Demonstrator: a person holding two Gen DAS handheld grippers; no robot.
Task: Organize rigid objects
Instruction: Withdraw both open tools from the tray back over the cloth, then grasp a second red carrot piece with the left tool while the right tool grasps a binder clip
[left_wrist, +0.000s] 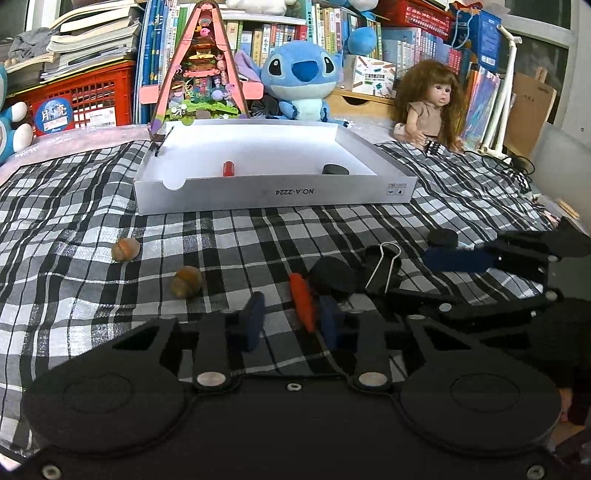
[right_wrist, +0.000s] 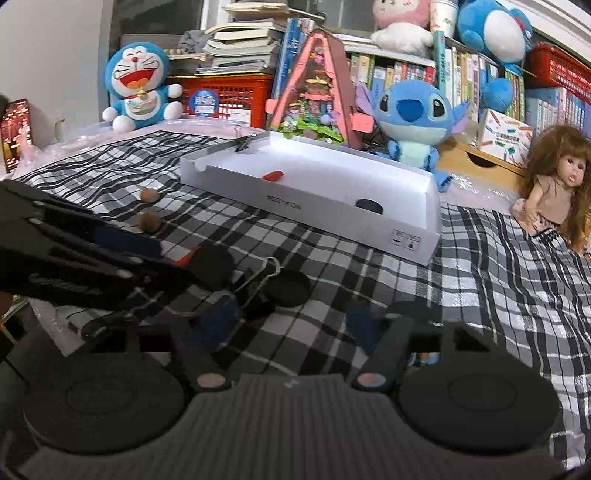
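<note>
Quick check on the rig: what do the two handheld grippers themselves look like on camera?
Both are matte black plastic. The left gripper and right gripper carry dark blue finger pads, silver pivot pins, and two round discs on the body. The right gripper's centre is ribbed.

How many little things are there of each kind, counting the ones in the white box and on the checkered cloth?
Red pegs: 2
Black discs: 3
Brown nuts: 2
Binder clips: 2
Total: 9
</note>
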